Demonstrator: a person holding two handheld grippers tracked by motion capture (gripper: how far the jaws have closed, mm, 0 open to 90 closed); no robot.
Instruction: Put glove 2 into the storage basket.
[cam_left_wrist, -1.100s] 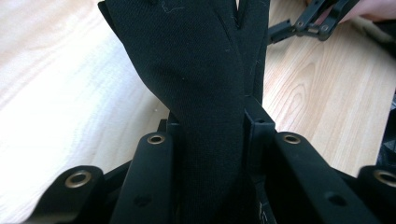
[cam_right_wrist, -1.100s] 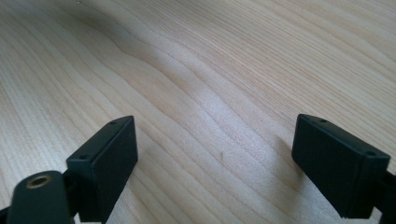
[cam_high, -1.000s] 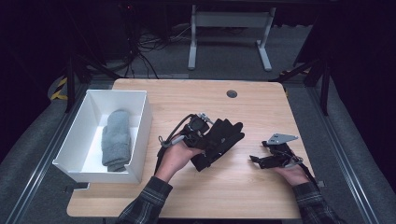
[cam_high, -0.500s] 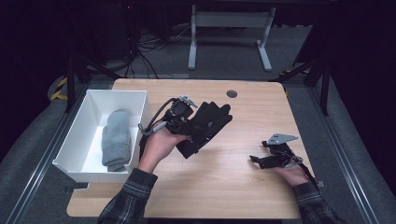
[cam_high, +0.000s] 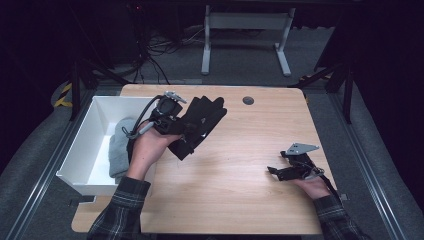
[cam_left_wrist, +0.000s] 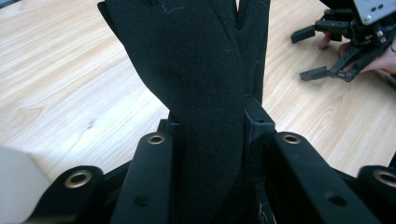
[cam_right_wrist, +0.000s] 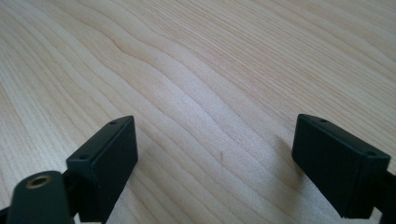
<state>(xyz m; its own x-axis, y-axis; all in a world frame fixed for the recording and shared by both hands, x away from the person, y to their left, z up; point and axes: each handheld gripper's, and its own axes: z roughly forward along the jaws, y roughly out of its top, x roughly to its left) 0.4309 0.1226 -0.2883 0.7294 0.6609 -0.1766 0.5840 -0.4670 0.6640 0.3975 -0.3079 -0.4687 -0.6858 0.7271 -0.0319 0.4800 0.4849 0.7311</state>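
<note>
The black glove (cam_high: 197, 125) hides the left gripper's (cam_high: 181, 131) pads as it hangs clamped between them, lifted above the table (cam_high: 235, 165) beside the white bin (cam_high: 82, 152), wrist raised, while the right gripper (cam_high: 280, 171) rests low, jaws spread wide on nothing.

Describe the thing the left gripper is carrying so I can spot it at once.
On the wooden table, look beside the white bin. The left gripper clamps a black glove; the bin's cloth is grey.
</note>
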